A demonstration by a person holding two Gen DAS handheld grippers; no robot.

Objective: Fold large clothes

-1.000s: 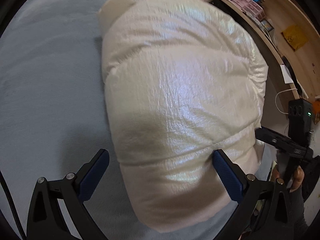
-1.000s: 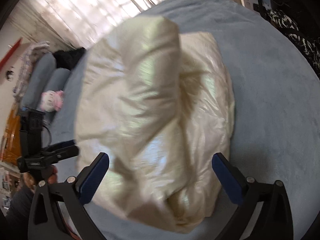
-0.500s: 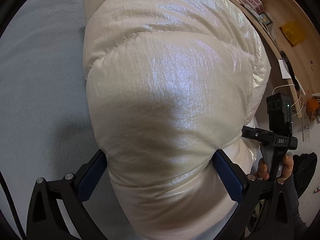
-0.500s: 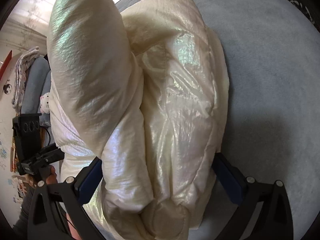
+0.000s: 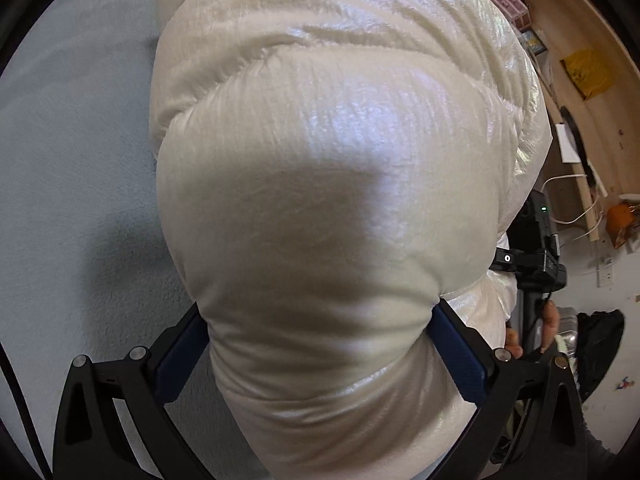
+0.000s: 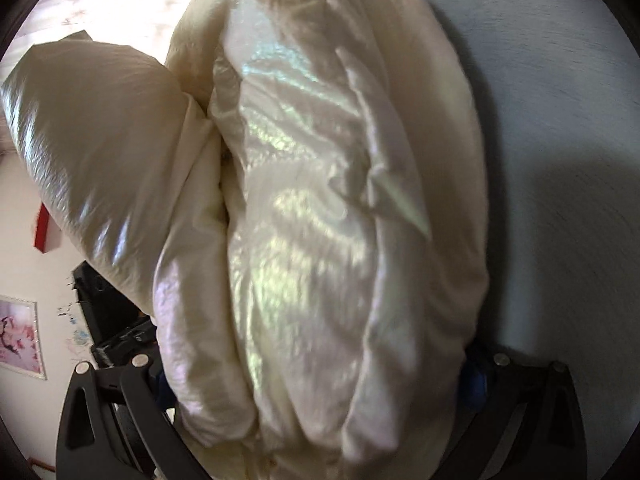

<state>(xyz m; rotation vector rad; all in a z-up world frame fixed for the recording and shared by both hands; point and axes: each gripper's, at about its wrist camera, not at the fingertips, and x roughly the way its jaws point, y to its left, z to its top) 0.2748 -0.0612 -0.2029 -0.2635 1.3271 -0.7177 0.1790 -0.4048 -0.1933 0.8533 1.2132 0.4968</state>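
Observation:
A shiny cream puffer jacket (image 5: 320,184) is bundled up over the grey-blue bed (image 5: 72,160) and fills both views. My left gripper (image 5: 320,344) has its blue pads (image 5: 456,354) wide apart around one end of the bundle, pressing its sides. My right gripper (image 6: 316,376) holds the other end (image 6: 316,220) the same way, its pads mostly buried in fabric. A puffy part, likely a sleeve (image 6: 100,152), sticks out to the left in the right wrist view. The right gripper's body (image 5: 532,264) and the hand on it show in the left wrist view.
Wooden shelves (image 5: 576,64) with boxes and cables stand beyond the bed on the right of the left wrist view. A dark bag (image 5: 600,344) lies on the floor there. A wall with a framed picture (image 6: 20,340) shows at the left of the right wrist view.
Both grippers have pushed in onto the jacket, which now sits between their fingers and fills the views. The bundle has lifted and tilted; the right view has swung toward the wall.

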